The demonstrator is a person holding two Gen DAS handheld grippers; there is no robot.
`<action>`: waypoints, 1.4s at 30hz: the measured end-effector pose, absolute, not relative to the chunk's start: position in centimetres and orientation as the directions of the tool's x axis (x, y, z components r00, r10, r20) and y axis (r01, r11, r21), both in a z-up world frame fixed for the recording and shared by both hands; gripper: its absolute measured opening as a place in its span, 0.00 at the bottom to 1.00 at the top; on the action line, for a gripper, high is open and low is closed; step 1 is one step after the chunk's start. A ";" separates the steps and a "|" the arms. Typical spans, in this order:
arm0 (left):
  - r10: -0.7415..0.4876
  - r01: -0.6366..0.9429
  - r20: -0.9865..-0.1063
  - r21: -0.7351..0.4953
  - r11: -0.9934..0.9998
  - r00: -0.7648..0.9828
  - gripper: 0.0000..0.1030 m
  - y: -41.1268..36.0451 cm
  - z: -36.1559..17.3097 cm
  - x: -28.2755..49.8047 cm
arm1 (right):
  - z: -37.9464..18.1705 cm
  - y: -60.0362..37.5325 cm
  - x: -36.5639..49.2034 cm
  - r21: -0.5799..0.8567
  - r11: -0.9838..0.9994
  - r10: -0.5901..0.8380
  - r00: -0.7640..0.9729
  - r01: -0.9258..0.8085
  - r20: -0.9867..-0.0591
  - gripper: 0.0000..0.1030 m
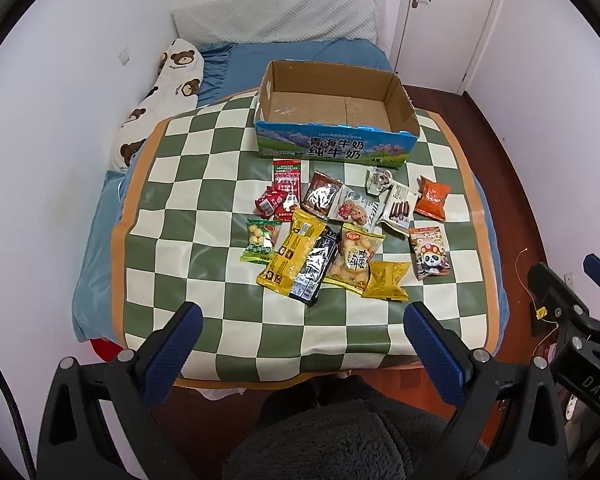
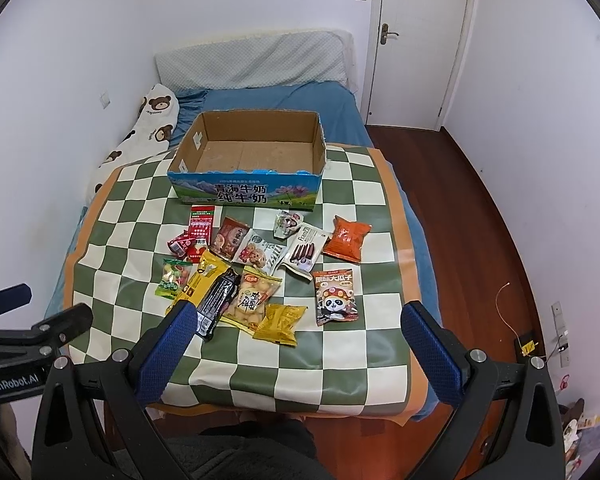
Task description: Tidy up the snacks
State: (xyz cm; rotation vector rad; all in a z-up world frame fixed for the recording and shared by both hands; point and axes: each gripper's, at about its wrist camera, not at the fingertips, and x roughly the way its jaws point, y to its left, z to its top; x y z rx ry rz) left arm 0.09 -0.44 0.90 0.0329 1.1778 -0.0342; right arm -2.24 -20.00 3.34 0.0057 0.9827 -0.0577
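Setting: green/white checked mat (image 1: 204, 216) spread over a blue bed (image 1: 96, 248), w/ a bear-print pillow (image 1: 168, 92) along the far-left wall side.
Box: open cardboard milk carton box (image 1: 336, 148) at far edge of mat, centre; nothing inside, brown floor showing.
Snacks: loose pile of snack packs (image 1: 340, 228) on mat just near of the box. Incl. red pack (image 1: 287, 178) far left, green pack (image 1: 262, 240) left, long yellow pack (image 1: 294, 258) overlapping a black one, orange pack (image 1: 433, 198) far right, panda pack (image 1: 430, 252) right, apart from the heap.
Left gripper (image 1: 302, 344): jaws spread wide, holding nothing, hovering over near edge of mat, short of the pile.
Right gripper (image 2: 296, 344): also wide open, empty; near edge, its left finger overlapping the black/yellow packs in its own view, contact unclear.
Person: dark fuzzy clothing (image 1: 340, 440) at bottom.
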 end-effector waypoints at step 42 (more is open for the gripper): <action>-0.016 0.044 -0.901 0.004 0.999 0.433 1.00 -0.6 2.2 -0.3 | 4.4 -20.3 -2.6 -0.020 0.998 -0.048 0.585 0.055 -0.809 1.00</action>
